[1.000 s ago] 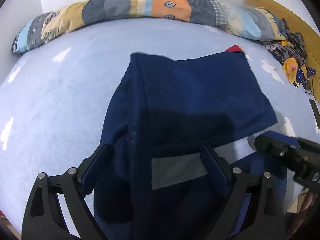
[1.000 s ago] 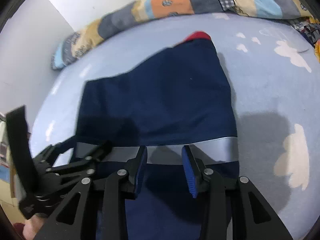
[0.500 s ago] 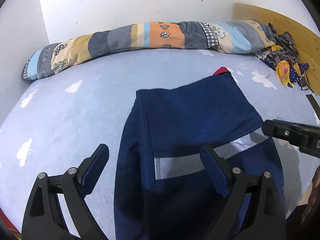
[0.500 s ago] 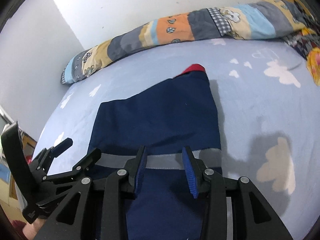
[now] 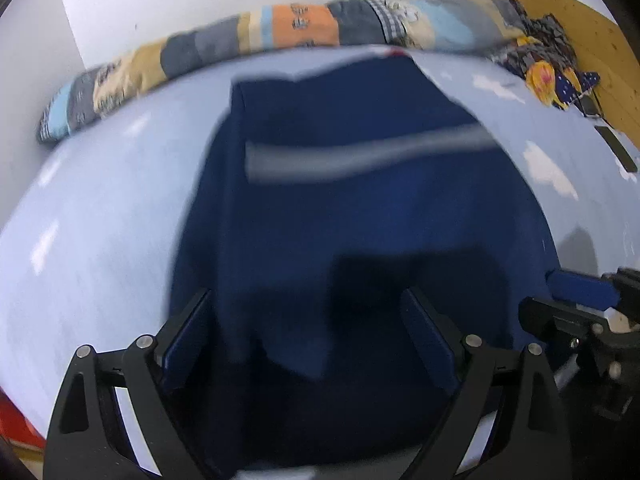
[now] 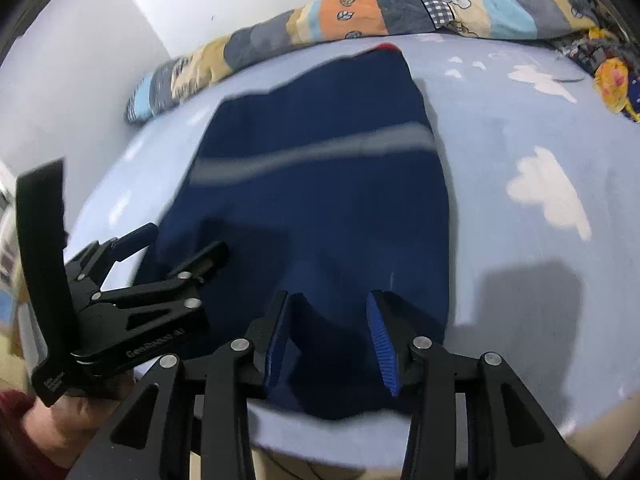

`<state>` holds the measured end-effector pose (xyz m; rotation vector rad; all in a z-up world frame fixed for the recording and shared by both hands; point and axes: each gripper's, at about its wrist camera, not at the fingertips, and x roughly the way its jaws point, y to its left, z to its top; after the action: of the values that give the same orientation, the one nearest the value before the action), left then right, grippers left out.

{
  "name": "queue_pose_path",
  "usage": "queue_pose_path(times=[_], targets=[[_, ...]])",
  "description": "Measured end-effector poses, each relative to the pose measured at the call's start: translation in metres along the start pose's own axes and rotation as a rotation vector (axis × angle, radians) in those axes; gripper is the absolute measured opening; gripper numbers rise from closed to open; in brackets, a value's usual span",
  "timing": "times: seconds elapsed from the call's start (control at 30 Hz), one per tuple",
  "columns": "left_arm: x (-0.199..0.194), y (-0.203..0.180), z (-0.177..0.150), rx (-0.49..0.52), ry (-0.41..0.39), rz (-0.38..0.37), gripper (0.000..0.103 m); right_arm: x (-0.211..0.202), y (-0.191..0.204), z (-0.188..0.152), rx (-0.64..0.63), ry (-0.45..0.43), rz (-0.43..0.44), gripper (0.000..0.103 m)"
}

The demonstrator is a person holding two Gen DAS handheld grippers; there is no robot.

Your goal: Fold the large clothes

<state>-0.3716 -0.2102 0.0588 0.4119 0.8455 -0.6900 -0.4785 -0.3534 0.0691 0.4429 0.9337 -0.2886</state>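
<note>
A large navy garment (image 5: 360,208) with a grey reflective stripe (image 5: 360,156) lies flat and partly folded on the light blue bed (image 5: 100,208); it also shows in the right wrist view (image 6: 320,200). My left gripper (image 5: 306,336) is open over the garment's near end, holding nothing. My right gripper (image 6: 330,336) is open over the garment's near edge, empty. The right gripper's fingers (image 5: 580,284) show at the right of the left wrist view. The left gripper (image 6: 172,252) shows at the left of the right wrist view.
A rolled patchwork quilt (image 5: 280,36) lies along the far side of the bed by the white wall. A heap of patterned clothes (image 5: 548,68) sits at the far right against a wooden headboard (image 5: 560,8). The bed's near edge (image 6: 360,452) is just below my grippers.
Both grippers have pulled back toward the near edge of the bed. The grey stripe now lies farther from them, and more of the garment's near part shows.
</note>
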Motion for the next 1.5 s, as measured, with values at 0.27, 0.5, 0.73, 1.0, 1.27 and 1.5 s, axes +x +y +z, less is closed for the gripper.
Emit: queue_pose_path(times=[0.27, 0.5, 0.73, 1.0, 1.27, 1.5], targets=[[-0.044, 0.005, -0.025, -0.051, -0.074, 0.017, 0.093, -0.030, 0.020, -0.030, -0.113, -0.075, -0.061, 0.044], [-0.118, -0.010, -0.065, -0.003, -0.145, -0.028, 0.094, -0.079, 0.028, -0.069, -0.066, -0.197, -0.051, 0.045], [-0.198, 0.000, -0.095, -0.039, -0.242, -0.062, 0.100, -0.142, 0.040, -0.113, -0.019, -0.337, -0.086, 0.058], [-0.249, 0.015, -0.103, -0.047, -0.428, -0.035, 0.103, -0.228, 0.078, -0.152, -0.143, -0.676, -0.134, 0.098], [-0.185, 0.021, -0.066, -0.056, -0.227, 0.038, 0.103, -0.175, 0.069, -0.113, -0.069, -0.524, -0.241, 0.102], [-0.156, 0.032, -0.055, -0.124, -0.191, -0.025, 0.103, -0.149, 0.057, -0.098, -0.051, -0.432, -0.222, 0.102]])
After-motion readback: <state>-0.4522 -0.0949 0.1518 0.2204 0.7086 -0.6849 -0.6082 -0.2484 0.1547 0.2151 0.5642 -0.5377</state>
